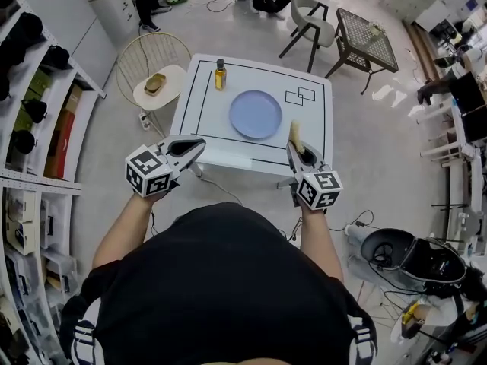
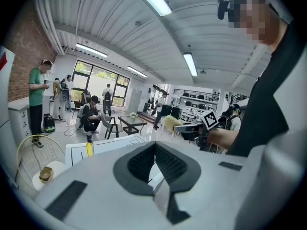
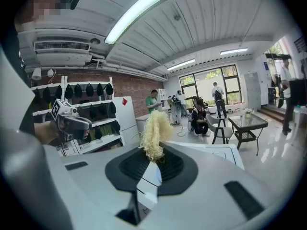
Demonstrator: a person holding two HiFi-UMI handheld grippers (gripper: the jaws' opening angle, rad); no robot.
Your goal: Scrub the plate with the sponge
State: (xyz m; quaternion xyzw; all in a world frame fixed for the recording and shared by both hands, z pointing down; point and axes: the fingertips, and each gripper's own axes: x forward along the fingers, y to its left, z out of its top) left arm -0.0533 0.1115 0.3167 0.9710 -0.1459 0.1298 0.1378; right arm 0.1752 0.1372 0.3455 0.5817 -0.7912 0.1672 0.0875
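Note:
A round pale-blue plate [image 1: 256, 114] lies in the middle of the white table [image 1: 313, 131]. My right gripper [image 1: 296, 146] hovers at the table's near edge, just right of the plate, shut on a yellow fibrous sponge [image 1: 295, 133] that sticks up past its tips. In the right gripper view the sponge [image 3: 154, 132] stands between the dark pads of my right gripper [image 3: 152, 161]. My left gripper [image 1: 199, 144] is held off the table's near left corner, shut with nothing in it. In the left gripper view its [image 2: 154, 150] jaws meet.
An amber bottle with a dark cap [image 1: 220, 74] stands at the table's far left, beyond the plate. A wire chair [image 1: 154, 61] with a small bowl on its seat is left of the table. Shelving [image 1: 34, 120] runs along the left. People and chairs are farther back.

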